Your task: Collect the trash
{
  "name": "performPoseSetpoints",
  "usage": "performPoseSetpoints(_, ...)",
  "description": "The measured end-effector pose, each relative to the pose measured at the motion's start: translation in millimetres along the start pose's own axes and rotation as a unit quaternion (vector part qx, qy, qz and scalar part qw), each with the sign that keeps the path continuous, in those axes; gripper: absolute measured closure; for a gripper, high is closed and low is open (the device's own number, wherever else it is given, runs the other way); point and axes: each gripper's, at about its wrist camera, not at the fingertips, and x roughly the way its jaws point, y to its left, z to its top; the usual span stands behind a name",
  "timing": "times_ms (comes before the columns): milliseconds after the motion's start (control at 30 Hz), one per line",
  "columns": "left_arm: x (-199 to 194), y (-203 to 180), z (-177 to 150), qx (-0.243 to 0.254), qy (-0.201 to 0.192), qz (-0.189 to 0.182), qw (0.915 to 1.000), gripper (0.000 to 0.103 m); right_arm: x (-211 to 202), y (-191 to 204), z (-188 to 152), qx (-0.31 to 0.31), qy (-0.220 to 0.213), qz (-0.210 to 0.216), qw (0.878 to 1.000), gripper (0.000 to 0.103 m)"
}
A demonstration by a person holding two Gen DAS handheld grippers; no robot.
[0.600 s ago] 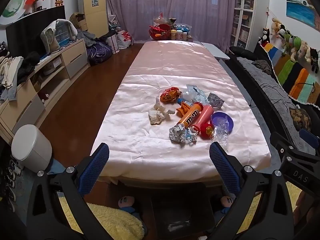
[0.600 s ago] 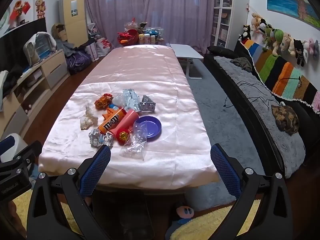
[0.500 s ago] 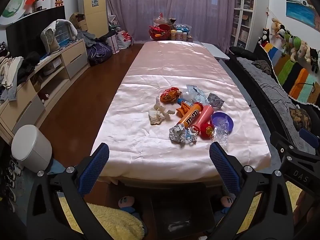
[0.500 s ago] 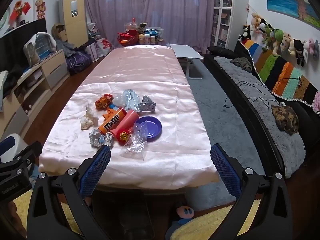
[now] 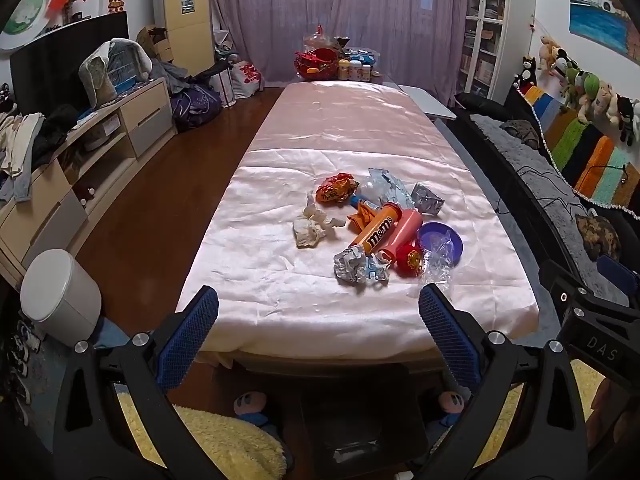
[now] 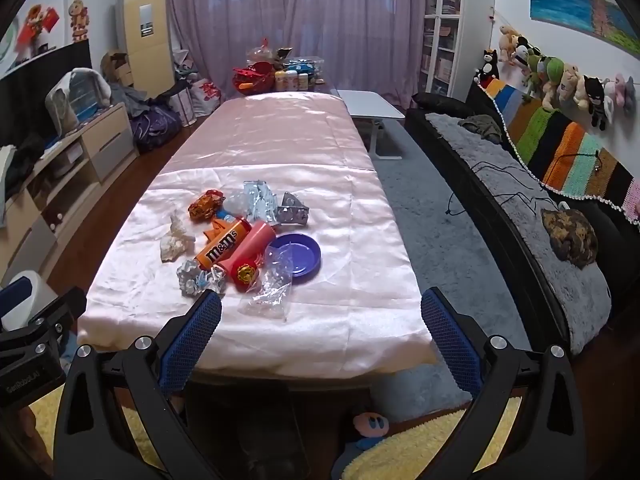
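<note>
A heap of trash lies on the pink-clothed table [image 5: 320,152]: an orange m&m's tube [image 5: 376,231], a pink tube [image 5: 405,232], crumpled foil [image 5: 352,266], a white tissue wad [image 5: 314,226], an orange wrapper [image 5: 336,188], clear plastic [image 5: 438,264] and a purple plate [image 5: 454,240]. My left gripper [image 5: 318,312] is open and empty, short of the table's near edge. My right gripper [image 6: 320,312] is open and empty, also short of the near edge, with the m&m's tube [image 6: 224,249] and plate [image 6: 300,254] ahead to the left.
A white cylindrical bin [image 5: 60,296] stands on the floor at the left. A drawer unit [image 5: 80,144] lines the left wall. A black sofa [image 6: 520,184] runs along the right. Jars and a red basket [image 5: 316,62] sit past the table's far end.
</note>
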Motion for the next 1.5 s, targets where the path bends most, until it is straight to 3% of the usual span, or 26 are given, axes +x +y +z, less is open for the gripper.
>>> performPoseSetpoints(1500,-1.5,5.9,3.8,-0.005,-0.007,0.006,0.9999,0.008,-6.7,-6.6,-0.6,0.007,-0.010,0.001,1.000,0.003)
